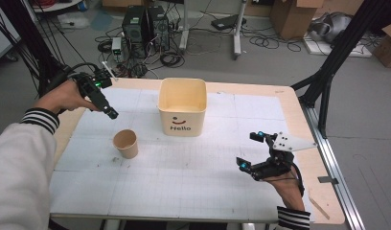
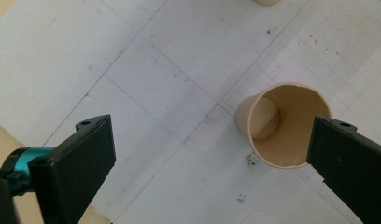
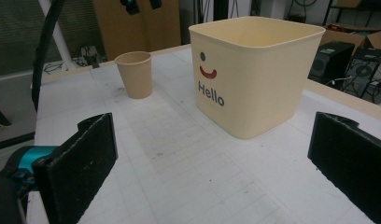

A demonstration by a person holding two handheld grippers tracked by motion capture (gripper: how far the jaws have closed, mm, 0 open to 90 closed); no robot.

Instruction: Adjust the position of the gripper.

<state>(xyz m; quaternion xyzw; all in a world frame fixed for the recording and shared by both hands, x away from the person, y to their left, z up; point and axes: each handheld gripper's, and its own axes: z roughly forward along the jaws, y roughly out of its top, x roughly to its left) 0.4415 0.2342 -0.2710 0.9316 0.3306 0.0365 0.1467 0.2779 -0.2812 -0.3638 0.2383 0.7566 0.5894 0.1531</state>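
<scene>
The desk [image 1: 193, 182] is the biggest thing here, a wooden top covered by a white gridded sheet with a few dark specks. On its far middle stands a cream square tub [image 1: 182, 106] with a smiling face and the word "Hello" on its near side; it sits upright with its mouth open to the top. To the left of the tub and a little nearer stands a small tan paper cup [image 1: 126, 143], upright and apart from the tub. The left gripper [image 1: 110, 113] hangs above the desk on the far left, just beyond the cup and not touching it; in the left gripper view its fingers [image 2: 81, 163] are wide apart, with the cup seen from above between them and lying toward the right one. The right gripper [image 1: 251, 153] hovers low at the near right, well apart from the tub and cup, its fingers [image 3: 83, 158] also spread wide and holding nothing
</scene>
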